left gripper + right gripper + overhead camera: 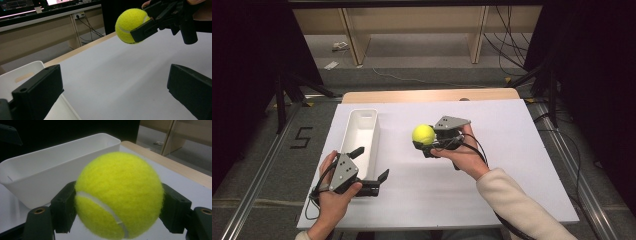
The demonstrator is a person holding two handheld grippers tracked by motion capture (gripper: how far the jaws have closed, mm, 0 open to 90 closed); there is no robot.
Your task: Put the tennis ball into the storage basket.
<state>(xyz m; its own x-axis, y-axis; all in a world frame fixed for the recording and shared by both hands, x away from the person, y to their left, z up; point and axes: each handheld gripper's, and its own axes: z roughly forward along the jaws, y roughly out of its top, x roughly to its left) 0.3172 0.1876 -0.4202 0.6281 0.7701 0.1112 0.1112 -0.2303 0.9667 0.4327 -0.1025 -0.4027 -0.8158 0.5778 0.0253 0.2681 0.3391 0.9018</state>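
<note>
So I've got the tennis ball (423,134) pinched in my right gripper (428,145), jaws clamped on either side of it, and it's lifted clear of the white table (512,165). From the right gripper view the ball (118,195) sits snug between the two black jaws, fuzzy yellow felt with that curved white seam running across the lower front.

The thing that matters for whatever comes next, I'd guess: the white bin (362,135) lies to the left of the ball, near but with a strip of bare table between. It's a long narrow tub, smooth plastic with rounded corners, and its long axis runs away from me, so I'd be coming at it across a long wall. Looks empty from here.

My left gripper (371,170) is the one closer to the bin, hanging just beside its near end with jaws spread wide and nothing in them. In the left gripper view one of my jaws overlaps the bin's rim (15,75), and the ball (131,25) hangs up ahead.
</note>
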